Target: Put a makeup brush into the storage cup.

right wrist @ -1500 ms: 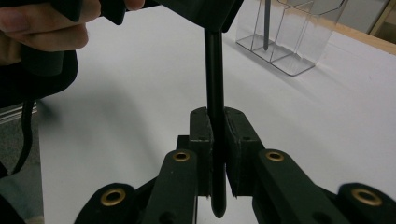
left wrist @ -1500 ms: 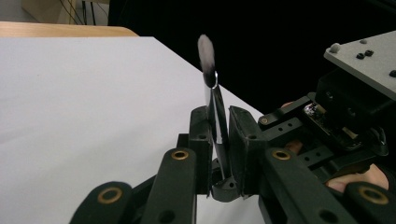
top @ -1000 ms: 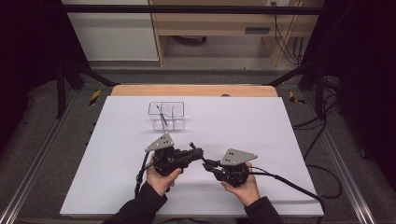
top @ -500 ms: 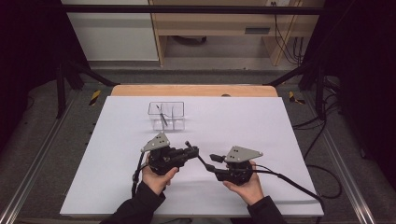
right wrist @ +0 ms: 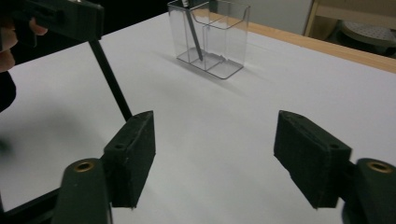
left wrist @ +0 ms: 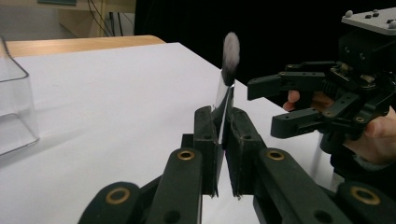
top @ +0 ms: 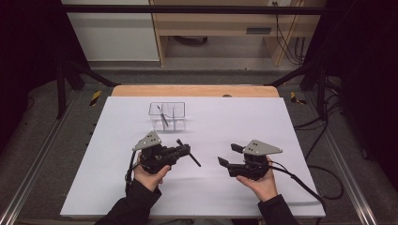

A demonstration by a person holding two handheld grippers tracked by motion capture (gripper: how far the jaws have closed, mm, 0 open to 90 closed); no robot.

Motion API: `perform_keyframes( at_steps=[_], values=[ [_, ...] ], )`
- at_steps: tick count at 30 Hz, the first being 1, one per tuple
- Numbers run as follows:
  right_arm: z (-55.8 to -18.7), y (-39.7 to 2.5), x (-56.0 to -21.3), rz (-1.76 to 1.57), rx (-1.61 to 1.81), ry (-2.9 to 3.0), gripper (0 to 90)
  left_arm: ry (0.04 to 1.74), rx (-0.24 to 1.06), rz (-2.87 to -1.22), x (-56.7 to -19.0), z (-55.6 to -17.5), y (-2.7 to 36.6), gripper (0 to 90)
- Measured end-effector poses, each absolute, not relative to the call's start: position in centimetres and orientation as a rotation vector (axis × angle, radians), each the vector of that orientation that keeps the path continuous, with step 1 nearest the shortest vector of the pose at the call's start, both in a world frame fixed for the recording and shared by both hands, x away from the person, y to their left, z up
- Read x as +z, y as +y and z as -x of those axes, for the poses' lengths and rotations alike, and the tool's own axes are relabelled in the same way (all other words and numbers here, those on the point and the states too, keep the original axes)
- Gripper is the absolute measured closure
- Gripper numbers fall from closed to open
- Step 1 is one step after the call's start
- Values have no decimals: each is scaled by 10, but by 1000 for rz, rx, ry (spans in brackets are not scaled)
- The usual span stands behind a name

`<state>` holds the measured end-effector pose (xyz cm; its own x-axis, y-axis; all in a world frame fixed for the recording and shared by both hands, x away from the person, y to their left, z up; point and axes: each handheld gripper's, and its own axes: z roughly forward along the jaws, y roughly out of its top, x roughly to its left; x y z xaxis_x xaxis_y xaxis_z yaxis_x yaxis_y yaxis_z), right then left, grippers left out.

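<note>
My left gripper (top: 185, 151) is shut on a small brush (top: 190, 154) with a thin black handle, and holds it a little above the white table. In the left gripper view the jaws (left wrist: 223, 130) pinch the brush's silver collar, with the fuzzy dark tip (left wrist: 231, 46) standing above them. My right gripper (top: 226, 154) hovers open to the right of the brush, a short gap away, with nothing between its pads (right wrist: 215, 154). The black handle (right wrist: 109, 77) slants down past its left pad. The right gripper (left wrist: 264, 109) also faces the brush in the left gripper view.
A clear plastic organiser (top: 167, 116) with compartments stands toward the back of the table, with one dark stick leaning inside (right wrist: 195, 39). A white sheet (top: 281, 122) covers the table, and a wooden edge (top: 197, 90) runs along the far side.
The right gripper has drawn away to the right and stands open. The left gripper has shifted slightly left and keeps hold of the brush.
</note>
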<state>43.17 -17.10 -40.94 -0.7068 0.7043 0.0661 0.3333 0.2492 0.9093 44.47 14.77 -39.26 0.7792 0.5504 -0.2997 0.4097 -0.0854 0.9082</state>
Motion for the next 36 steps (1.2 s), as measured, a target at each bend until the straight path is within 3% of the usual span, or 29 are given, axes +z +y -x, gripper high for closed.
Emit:
perform_keyframes(
  at_steps=[11,36],
  values=[
    [-435,-198,-407,-1057,1437,2088,133,789,170,-1689,-384,-447,165,835],
    [-431,-234,-403,-1144,1388,1973,68,869,292,-1663,-366,-451,200,836]
  ],
)
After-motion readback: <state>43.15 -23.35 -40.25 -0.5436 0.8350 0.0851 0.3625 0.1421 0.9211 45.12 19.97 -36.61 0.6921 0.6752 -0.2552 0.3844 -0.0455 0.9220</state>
